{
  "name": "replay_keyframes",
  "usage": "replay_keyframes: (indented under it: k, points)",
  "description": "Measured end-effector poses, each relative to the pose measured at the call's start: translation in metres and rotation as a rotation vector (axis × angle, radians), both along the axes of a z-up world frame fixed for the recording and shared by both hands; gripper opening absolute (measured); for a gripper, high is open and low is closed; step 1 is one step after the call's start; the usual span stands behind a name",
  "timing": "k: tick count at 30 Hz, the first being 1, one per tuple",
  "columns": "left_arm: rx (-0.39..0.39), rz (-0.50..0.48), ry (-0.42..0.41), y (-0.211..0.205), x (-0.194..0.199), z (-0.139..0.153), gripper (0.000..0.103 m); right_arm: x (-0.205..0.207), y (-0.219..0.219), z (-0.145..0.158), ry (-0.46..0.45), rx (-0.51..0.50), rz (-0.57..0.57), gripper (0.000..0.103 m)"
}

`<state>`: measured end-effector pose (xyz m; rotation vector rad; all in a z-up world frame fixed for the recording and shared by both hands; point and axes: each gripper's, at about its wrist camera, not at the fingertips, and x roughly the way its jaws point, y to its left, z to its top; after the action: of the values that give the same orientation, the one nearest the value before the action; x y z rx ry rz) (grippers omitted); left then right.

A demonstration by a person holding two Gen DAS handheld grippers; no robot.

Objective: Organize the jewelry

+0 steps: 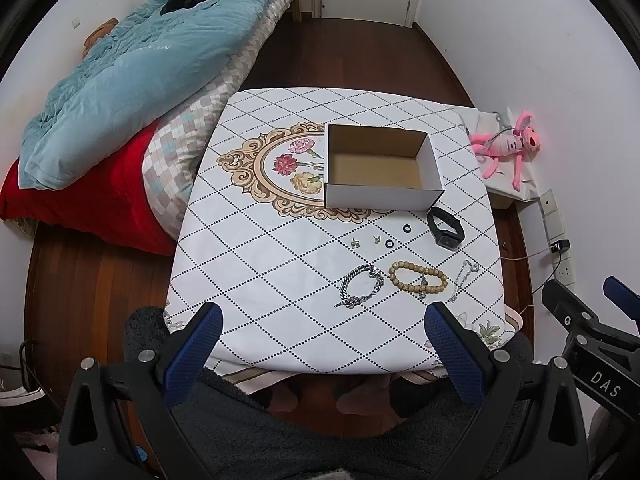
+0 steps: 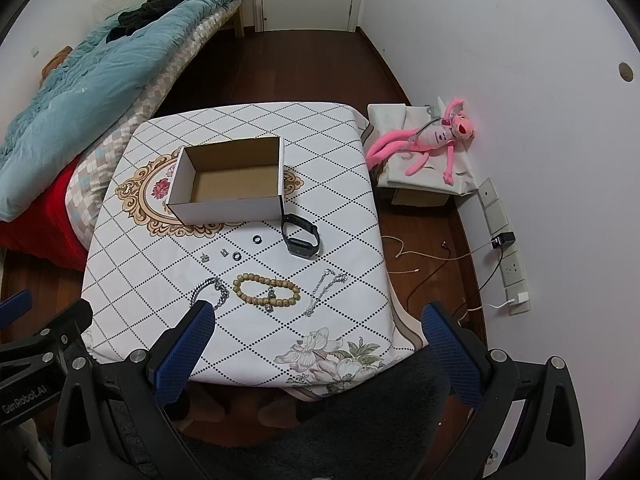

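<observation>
An empty white cardboard box (image 1: 384, 168) (image 2: 230, 180) stands open on the table. In front of it lie a black watch (image 1: 445, 227) (image 2: 300, 236), two black rings (image 1: 407, 227) (image 2: 257, 239), two small earrings (image 1: 356, 243) (image 2: 205, 257), a thick silver chain bracelet (image 1: 360, 286) (image 2: 214, 290), a wooden bead bracelet (image 1: 418, 278) (image 2: 266, 290) and a thin silver chain (image 1: 464, 280) (image 2: 324, 292). My left gripper (image 1: 322, 316) is open and empty, held near the table's front edge. My right gripper (image 2: 318, 316) is open and empty, also above the front edge.
The table (image 1: 280, 264) has a white diamond-pattern cloth. A bed with a blue quilt (image 1: 140, 60) lies to the left. A pink plush toy (image 2: 436, 140) lies on a low box at the right by the wall, with sockets and cables (image 2: 500, 264) on the floor.
</observation>
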<state>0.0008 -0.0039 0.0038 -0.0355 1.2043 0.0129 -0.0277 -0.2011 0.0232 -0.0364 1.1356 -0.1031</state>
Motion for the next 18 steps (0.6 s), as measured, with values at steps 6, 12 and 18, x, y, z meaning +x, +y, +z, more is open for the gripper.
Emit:
replay_keyframes:
  k: [6,12,18]
  points:
    - [-0.001,-0.001,-0.003,-0.0004,0.0002,0.0014,0.103,0.0007,-0.0014,0.003,0.001,0.001,-0.004,0.103]
    - [0.001,-0.006,-0.008,-0.003,0.0002,0.0059,0.103,0.0003,-0.0008,0.0024,-0.001,0.001,-0.002,0.103]
    - [-0.006,-0.009,-0.012,-0.0041,0.0001,0.0101,0.103,0.0008,-0.002,0.0069,-0.001,-0.001,-0.003,0.103]
